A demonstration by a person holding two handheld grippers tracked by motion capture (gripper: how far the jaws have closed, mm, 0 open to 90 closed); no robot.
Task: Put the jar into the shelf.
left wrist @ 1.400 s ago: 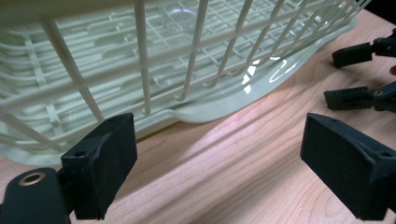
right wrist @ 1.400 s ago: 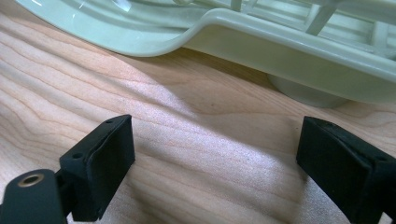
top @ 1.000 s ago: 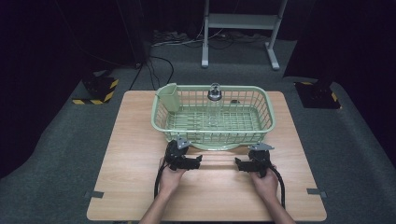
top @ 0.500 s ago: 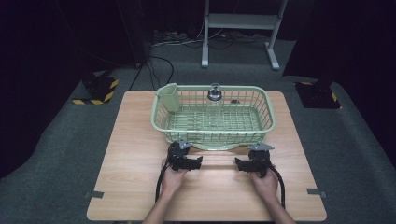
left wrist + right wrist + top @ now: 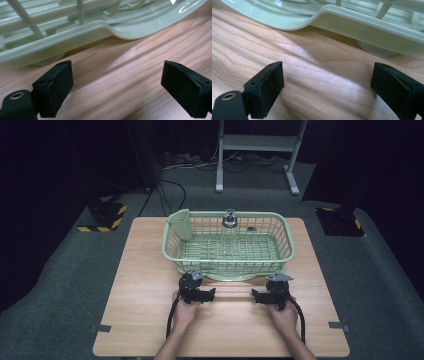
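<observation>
Where the high view's centre holds it, one green basket (image 5: 227, 265) stands on the tabletop (image 5: 145, 310), with one glass jar (image 5: 229, 219) at its far wall. Two grippers lie just below it: left gripper (image 5: 212, 294) and right gripper (image 5: 254, 296), both wide and empty. The gripper views show the basket's base rim (image 5: 75, 37) close above the jaws.

pale green basket (image 5: 280, 251), light woodgrain table (image 5: 145, 285), black hand-held grippers

Dark room, grey carpet floor (image 5: 65, 285)
</observation>
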